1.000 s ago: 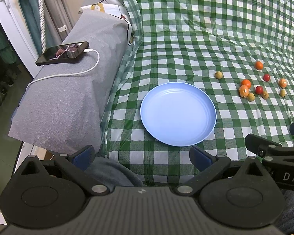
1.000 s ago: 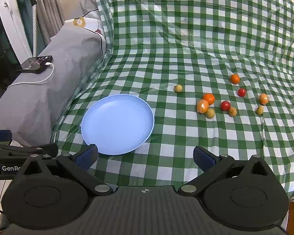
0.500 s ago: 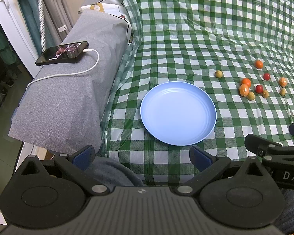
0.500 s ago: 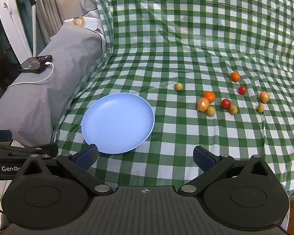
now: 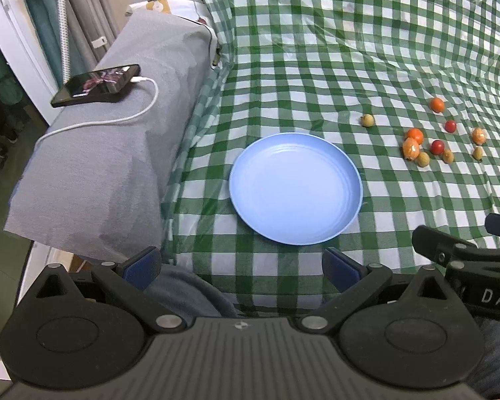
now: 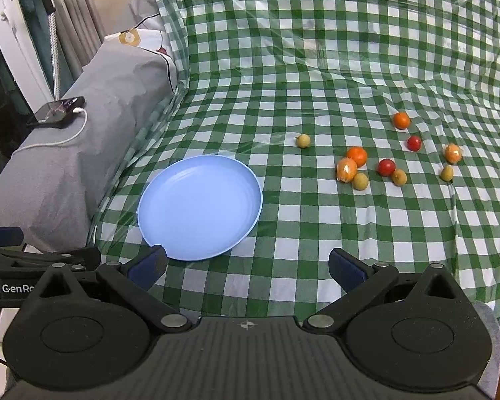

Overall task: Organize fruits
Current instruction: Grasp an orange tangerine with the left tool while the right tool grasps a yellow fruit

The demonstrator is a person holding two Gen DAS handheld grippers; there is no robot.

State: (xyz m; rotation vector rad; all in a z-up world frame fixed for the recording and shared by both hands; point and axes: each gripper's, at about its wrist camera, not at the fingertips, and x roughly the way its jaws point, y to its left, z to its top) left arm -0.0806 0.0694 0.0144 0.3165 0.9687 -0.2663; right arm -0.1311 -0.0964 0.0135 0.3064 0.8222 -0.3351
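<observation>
An empty light-blue plate (image 5: 296,188) (image 6: 200,206) lies on the green-checked cloth. Several small fruits are scattered to its right: a yellowish one (image 6: 303,140) (image 5: 367,120) alone nearest the plate, then a cluster of orange (image 6: 356,156), red (image 6: 386,167) and yellow-green (image 6: 360,181) ones, with more (image 6: 401,120) farther right. My left gripper (image 5: 240,265) is open, low at the near edge in front of the plate. My right gripper (image 6: 248,265) is open too, just right of the plate's near rim. Neither holds anything.
A grey-covered ledge (image 5: 116,153) runs along the left, with a black phone (image 5: 96,85) and its white charging cable (image 5: 130,116) on it. Curtains and a white frame stand beyond at far left. The checked cloth (image 6: 316,66) rises into folds at the back.
Both grippers have edged slightly forward toward the cloth; the plate and fruits have not moved, and both grippers stay open.
</observation>
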